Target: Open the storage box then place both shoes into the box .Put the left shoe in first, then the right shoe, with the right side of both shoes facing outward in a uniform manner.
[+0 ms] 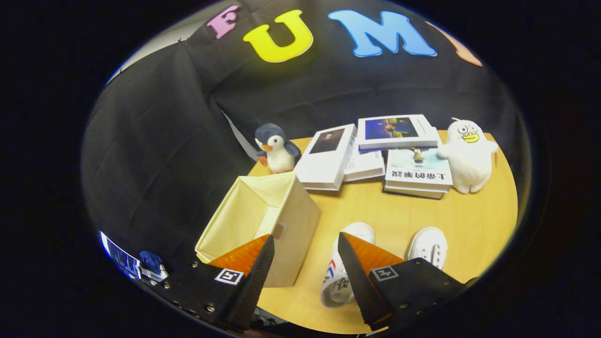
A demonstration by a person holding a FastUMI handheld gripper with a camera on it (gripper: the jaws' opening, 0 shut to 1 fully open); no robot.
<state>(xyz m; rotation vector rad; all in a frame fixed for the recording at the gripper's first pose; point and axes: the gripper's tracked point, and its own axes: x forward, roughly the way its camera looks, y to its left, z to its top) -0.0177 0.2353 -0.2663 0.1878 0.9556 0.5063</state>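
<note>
A cream fabric storage box [263, 220] stands open on the wooden table [469, 220], its inside bare, just ahead of my left finger. Two white canvas shoes lie to its right. The nearer shoe [339, 277], with red and blue stripes on its side, lies partly behind my right finger. The other shoe [428, 246] lies beyond that finger, toe pointing away. My gripper [305, 246] hovers above the table with its fingers apart and nothing between them.
At the back of the table lie several white books [371, 155] in a loose pile. A penguin plush [277, 148] stands behind the box and a white duck plush [467, 155] stands at the back right. Black cloth walls the booth.
</note>
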